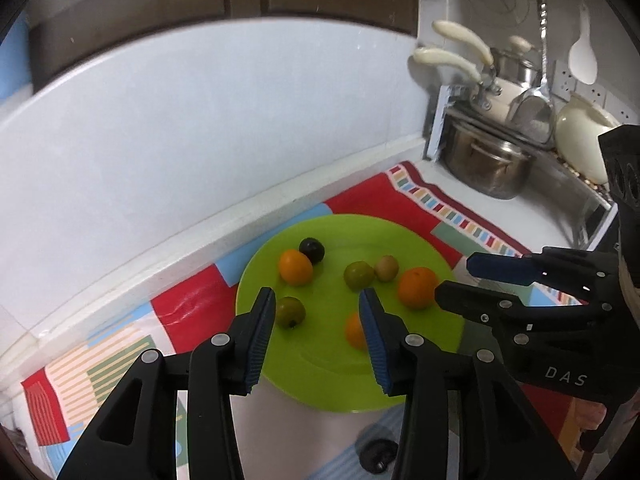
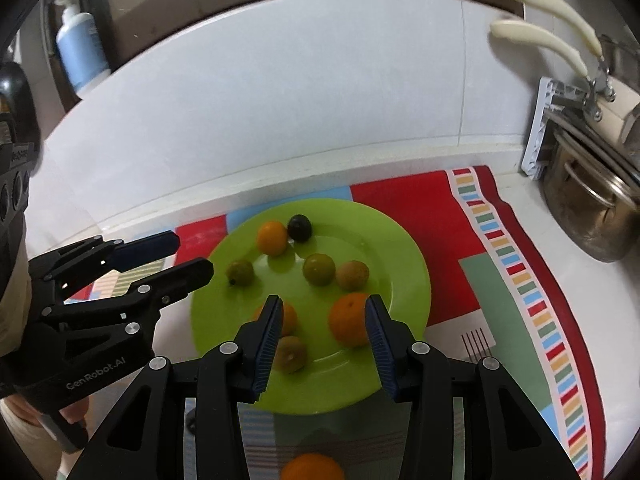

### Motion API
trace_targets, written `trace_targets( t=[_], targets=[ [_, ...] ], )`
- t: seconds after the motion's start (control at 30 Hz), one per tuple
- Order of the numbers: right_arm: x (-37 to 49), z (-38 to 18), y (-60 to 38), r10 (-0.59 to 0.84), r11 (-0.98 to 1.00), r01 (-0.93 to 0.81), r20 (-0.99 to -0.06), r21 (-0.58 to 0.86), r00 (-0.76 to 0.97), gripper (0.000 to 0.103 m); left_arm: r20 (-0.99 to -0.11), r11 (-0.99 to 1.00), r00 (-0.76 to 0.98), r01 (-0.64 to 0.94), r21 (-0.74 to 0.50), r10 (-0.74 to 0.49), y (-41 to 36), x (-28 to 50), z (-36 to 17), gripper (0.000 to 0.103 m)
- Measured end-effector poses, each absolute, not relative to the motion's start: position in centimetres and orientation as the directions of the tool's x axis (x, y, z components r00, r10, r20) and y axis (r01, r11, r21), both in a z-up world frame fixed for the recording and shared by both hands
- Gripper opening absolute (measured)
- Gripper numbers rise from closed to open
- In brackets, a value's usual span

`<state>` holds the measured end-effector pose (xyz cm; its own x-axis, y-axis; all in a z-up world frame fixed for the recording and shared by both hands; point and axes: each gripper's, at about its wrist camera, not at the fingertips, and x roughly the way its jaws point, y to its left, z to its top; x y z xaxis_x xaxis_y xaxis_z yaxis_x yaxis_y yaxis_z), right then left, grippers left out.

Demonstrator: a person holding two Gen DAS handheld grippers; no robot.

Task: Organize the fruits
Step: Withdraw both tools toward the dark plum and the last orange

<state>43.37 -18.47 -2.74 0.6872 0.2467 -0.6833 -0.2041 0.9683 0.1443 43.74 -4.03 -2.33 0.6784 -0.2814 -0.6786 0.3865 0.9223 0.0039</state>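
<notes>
A lime green plate (image 1: 408, 240) (image 2: 400, 248) lies on a patchwork cloth and bears several fruits. Among them are a dark plum (image 1: 312, 250) (image 2: 300, 228), a large orange (image 1: 418, 287) (image 2: 350, 320), a smaller orange (image 1: 295, 267) (image 2: 272, 237) and green fruits (image 1: 359, 275) (image 2: 319, 269). My left gripper (image 1: 318, 320) (image 2: 192, 256) hovers over the plate's left side, open, with nothing between its fingers. My right gripper (image 2: 322, 320) (image 1: 456, 280) hangs over the plate's right side, open too, just in front of the large orange. Another orange (image 2: 312, 468) lies off the plate on the cloth, below the right gripper.
The cloth (image 1: 420, 200) (image 2: 420, 208) covers a white counter against a white wall. A steel pot (image 1: 488, 164) (image 2: 588, 216) and cream-handled pans (image 1: 452, 62) (image 2: 536, 36) stand at the right. A blue pump bottle (image 2: 80, 48) stands far left. A small dark round thing (image 1: 378, 456) lies near the front.
</notes>
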Motion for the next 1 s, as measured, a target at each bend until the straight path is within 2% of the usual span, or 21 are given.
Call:
trace_targets(
  t=[0.63,0.73,0.87,1.0],
  targets=[
    [34.8,1.4,-18.4,0.232,0.973,-0.189,-0.606,0.135,0.761,0.044,-0.603,0.924,0.742,0.382,0.02,-0.294,-3.0,35.6,2.2,0.054],
    [33.8,1.4,-18.3,0.226,0.974,-0.183,-0.605,0.133,0.764,0.051,-0.601,0.924,0.743,0.383,0.021,-0.294,-3.0,34.8,2.3,0.055],
    [32.6,1.3,-18.2,0.204,0.979,-0.169,-0.607,0.115,0.768,0.052,-0.605,0.924,0.741,0.381,0.02,-0.292,-2.7,33.6,2.1,0.059],
    [31.4,0.9,-18.3,0.194,0.981,-0.158,-0.611,0.113,0.767,0.06,-0.616,0.922,0.732,0.387,0.023,-0.292,-2.6,32.7,1.4,0.061]
  ],
)
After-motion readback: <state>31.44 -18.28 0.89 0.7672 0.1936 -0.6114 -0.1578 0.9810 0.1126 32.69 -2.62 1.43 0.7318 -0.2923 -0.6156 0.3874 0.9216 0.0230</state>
